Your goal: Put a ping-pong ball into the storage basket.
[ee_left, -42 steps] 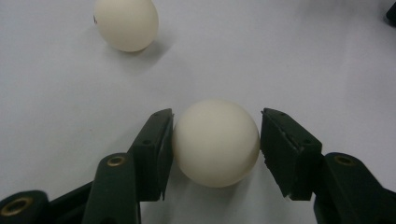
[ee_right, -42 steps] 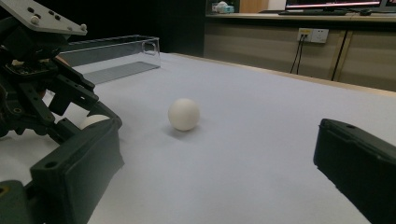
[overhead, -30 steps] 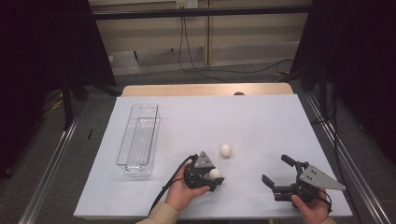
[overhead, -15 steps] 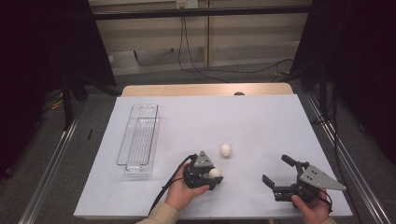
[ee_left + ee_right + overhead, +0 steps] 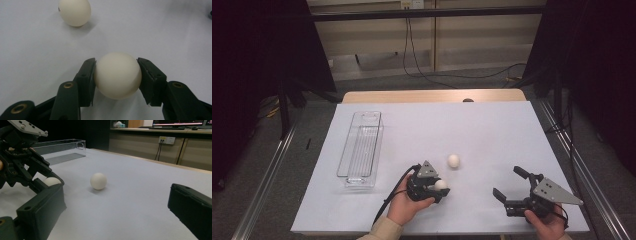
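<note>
My left gripper (image 5: 439,187) is shut on a white egg (image 5: 117,75), low over the white table near its front edge. Both black pads (image 5: 88,80) press the egg's sides. A second white egg (image 5: 453,160) lies loose on the table just beyond it, and shows too in the left gripper view (image 5: 74,12) and the right gripper view (image 5: 98,181). My right gripper (image 5: 508,186) rests at the front right, open, with nothing between its jaws. From the right gripper view I see the left gripper (image 5: 37,173) with the held egg (image 5: 51,181).
A clear plastic bin (image 5: 361,148), long and narrow, stands on the left part of the table (image 5: 492,130). A wooden strip (image 5: 432,96) edges the table's far side. Dark curtains and metal rails flank both sides.
</note>
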